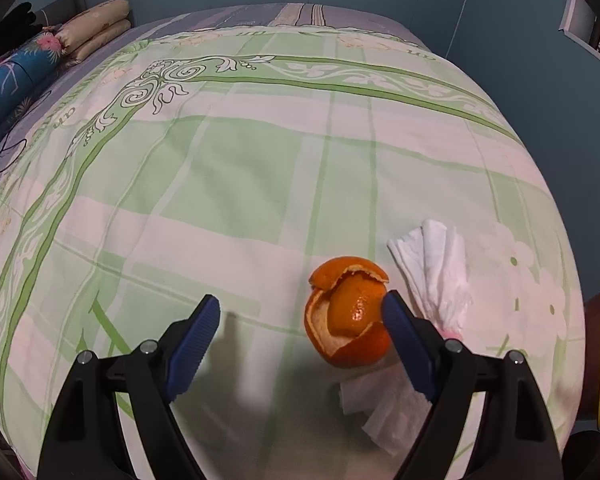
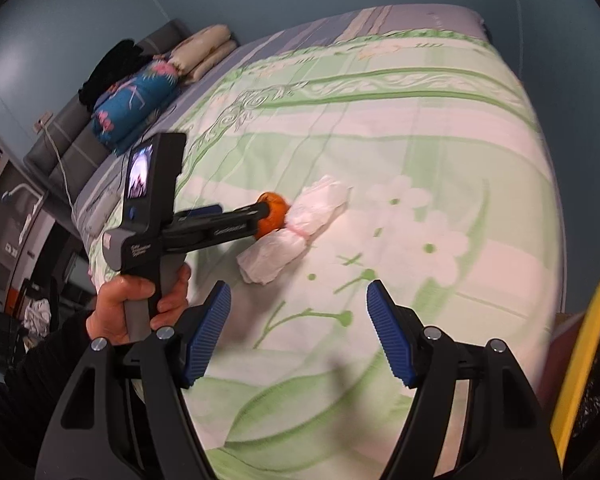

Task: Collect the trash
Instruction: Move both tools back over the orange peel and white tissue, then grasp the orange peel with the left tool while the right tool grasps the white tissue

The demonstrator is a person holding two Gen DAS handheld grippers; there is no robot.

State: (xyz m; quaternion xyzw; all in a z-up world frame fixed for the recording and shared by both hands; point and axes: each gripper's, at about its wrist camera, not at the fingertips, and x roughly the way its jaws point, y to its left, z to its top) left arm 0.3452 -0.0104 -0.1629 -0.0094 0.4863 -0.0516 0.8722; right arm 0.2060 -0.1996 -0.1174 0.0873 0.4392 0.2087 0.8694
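1. Work area: a bed (image 1: 228, 184) covered by a green-and-white patterned sheet.
2. Trash still on the sheet: one orange peel (image 1: 346, 312) and crumpled white tissue (image 1: 432, 272). The peel touches the tissue; more tissue lies beneath and in front of the peel.
3. Left gripper (image 1: 300, 316): jaws spread wide, empty. The peel sits just inside the right-hand finger, at or very near its pad; the other finger is well apart from it. No grip yet.
4. Right gripper (image 2: 298, 312): jaws spread, nothing between them. It hangs over bare sheet, near the tissue bundle (image 2: 296, 232).
5. A yellow-rimmed container (image 2: 580, 360) shows at the right edge beside the bed, probably the bin.
6. Progress, as judged: early. No item is seen lifted or binned; peel and tissue both remain to be picked up and dropped.
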